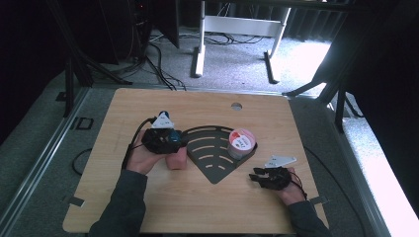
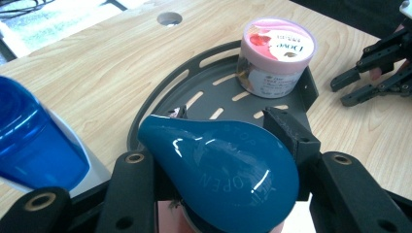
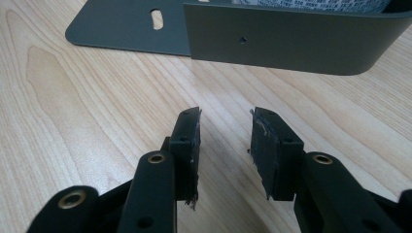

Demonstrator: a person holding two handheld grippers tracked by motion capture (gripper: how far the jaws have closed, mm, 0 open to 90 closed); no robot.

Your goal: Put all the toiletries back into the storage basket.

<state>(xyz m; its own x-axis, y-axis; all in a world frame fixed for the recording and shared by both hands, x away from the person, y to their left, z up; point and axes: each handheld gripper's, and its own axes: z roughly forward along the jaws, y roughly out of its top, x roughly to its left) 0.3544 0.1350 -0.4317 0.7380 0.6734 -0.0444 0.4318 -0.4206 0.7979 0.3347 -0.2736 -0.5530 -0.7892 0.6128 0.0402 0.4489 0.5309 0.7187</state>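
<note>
Nearest the person, the right gripper point(image 1: 272, 176) rests low on the bare table point(image 1: 148, 207) with its jaws spread and nothing between them; its own view shows wood grain running through the gap, so it reads as parked, out of the way yet near the tray's corner. Farther in, the left gripper point(image 1: 160, 140) pinches a pink bottle point(image 1: 176, 159) at its teal cap point(image 2: 218, 170), which bulges between the jaws in the left gripper view. The bottle stands upright at the left edge of the dark fan-shaped tray point(image 1: 210, 170), a hold that probably suits lifting it onto the slotted floor. Beyond, a pink-lidded tub point(image 1: 241, 143) already sits in the tray's far right corner, against the wall. The high view gives this layout; the left gripper view adds the lettering on the cap and tub lid, and the right gripper view the worn jaw pads.
</note>
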